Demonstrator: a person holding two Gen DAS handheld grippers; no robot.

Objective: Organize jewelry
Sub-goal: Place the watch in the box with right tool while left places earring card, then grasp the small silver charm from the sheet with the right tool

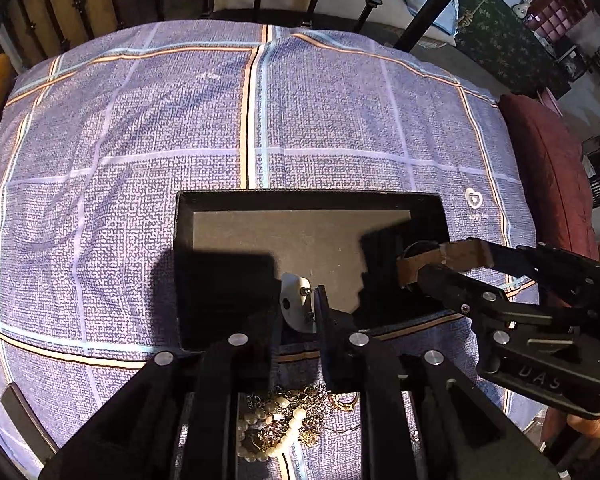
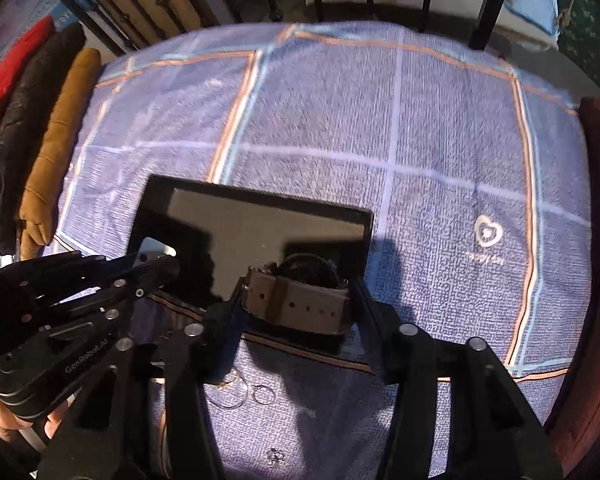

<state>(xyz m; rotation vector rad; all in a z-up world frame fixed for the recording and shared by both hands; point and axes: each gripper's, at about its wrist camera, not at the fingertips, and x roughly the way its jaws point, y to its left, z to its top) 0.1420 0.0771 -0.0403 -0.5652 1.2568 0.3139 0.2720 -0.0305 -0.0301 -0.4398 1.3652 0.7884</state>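
Observation:
An open black box [image 1: 186, 264] with a grey floor lies on the checked purple cloth [image 1: 140, 140]; it also shows in the right wrist view [image 2: 156, 192]. My left gripper [image 1: 298, 308] is shut on a small silver plate-shaped piece [image 1: 294, 304] over the box's near edge. My right gripper [image 2: 296, 300] is shut on a wristwatch with a brown strap [image 2: 300, 304], held over the box's right part; the watch also shows in the left wrist view [image 1: 444, 258]. A heap of pearl and gold chains [image 1: 288, 420] lies under the left gripper.
Thin silver rings [image 2: 244, 394] and a small trinket [image 2: 276, 458] lie on the cloth near me. A black metal railing [image 1: 376, 0] stands behind the cloth. A dark red cushion [image 1: 548, 168] is at the right, brown and red cushions [image 2: 56, 136] at the left.

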